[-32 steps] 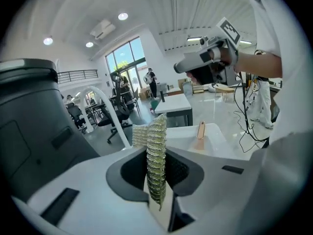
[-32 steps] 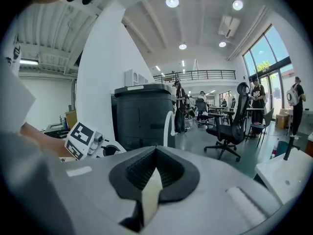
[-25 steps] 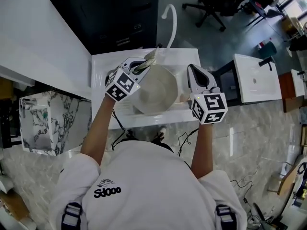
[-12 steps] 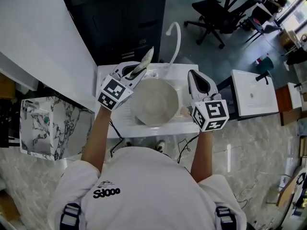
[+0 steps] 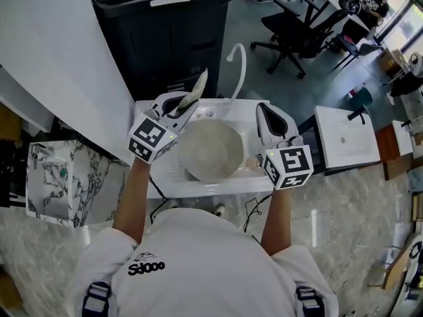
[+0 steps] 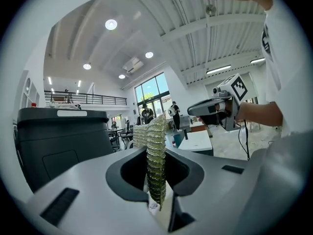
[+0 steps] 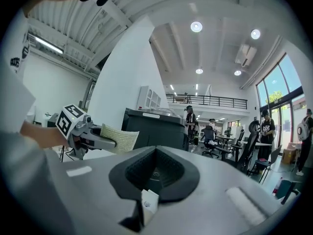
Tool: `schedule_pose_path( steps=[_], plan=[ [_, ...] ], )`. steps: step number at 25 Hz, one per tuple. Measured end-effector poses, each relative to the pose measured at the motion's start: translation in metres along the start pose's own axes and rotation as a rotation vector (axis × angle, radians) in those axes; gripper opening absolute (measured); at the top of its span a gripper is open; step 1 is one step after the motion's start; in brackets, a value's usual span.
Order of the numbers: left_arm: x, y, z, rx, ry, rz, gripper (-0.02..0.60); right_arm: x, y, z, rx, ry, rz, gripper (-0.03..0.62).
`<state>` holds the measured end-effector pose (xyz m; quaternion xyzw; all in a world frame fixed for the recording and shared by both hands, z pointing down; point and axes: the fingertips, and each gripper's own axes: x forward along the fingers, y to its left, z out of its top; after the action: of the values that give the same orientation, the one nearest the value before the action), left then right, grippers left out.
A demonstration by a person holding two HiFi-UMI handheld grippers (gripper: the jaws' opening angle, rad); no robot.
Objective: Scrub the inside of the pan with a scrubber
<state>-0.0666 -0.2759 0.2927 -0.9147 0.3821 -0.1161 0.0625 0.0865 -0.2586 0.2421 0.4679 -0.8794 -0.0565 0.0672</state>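
Left gripper point(image 6: 157, 202): fingers clenched on the scrubber point(image 6: 155, 160), pad edge-on, sticking out past the tips. Right gripper point(image 7: 146, 204): fingers clenched together, nothing between them. Head view: scrubber is over the far-left rim of the pan point(image 5: 211, 152), can't tell if it touches. Pan sits between both grippers on the white sink tabletop point(image 5: 198, 185), faucet point(image 5: 236, 45) behind it.
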Motion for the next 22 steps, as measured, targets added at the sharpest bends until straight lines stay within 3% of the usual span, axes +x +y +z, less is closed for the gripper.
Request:
schedule_pose_path(
  steps=[13, 22],
  plan=[
    [-0.005, -0.005, 0.006, 0.031, -0.018, 0.006, 0.061, -0.004, 0.002, -0.008, -0.024, 0.019, -0.017, 0.008],
    [-0.004, -0.004, 0.000, 0.027, 0.007, 0.008, 0.063, -0.004, 0.001, -0.012, 0.017, 0.014, -0.016, 0.008]
  ],
)
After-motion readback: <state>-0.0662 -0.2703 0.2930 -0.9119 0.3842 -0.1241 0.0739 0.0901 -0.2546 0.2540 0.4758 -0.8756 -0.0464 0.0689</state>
